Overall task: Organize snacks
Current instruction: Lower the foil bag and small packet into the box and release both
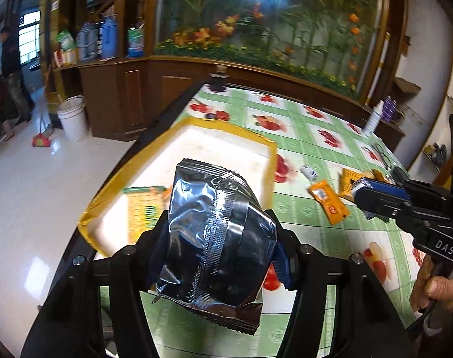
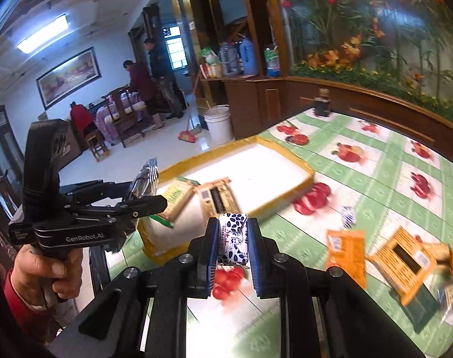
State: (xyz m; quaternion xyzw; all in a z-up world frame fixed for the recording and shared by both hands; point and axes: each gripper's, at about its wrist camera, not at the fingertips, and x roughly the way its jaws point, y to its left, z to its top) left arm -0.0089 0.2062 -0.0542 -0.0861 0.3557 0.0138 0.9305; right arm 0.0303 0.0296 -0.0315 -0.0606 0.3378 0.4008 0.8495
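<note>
Glossy crinkled foil on the silver packet [image 1: 214,232], matt black plastic on the fingers [image 1: 154,238], smooth shiny printed covering on the counter [image 1: 316,137], polished wood on the cabinet [image 1: 116,89], glossy tiled floor [image 1: 32,179].

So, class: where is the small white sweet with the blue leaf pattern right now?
In the right wrist view the blue-leaf sweet sits centre frame, clamped in the right hand-held gripper above the tablecloth, just short of the yellow-rimmed tray.

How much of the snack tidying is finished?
Partly. Two snack boxes already lie in the yellow-rimmed tray. The left gripper holds a silver packet; the right gripper holds a small blue-and-white candy. Orange packets remain on the tablecloth.
</note>
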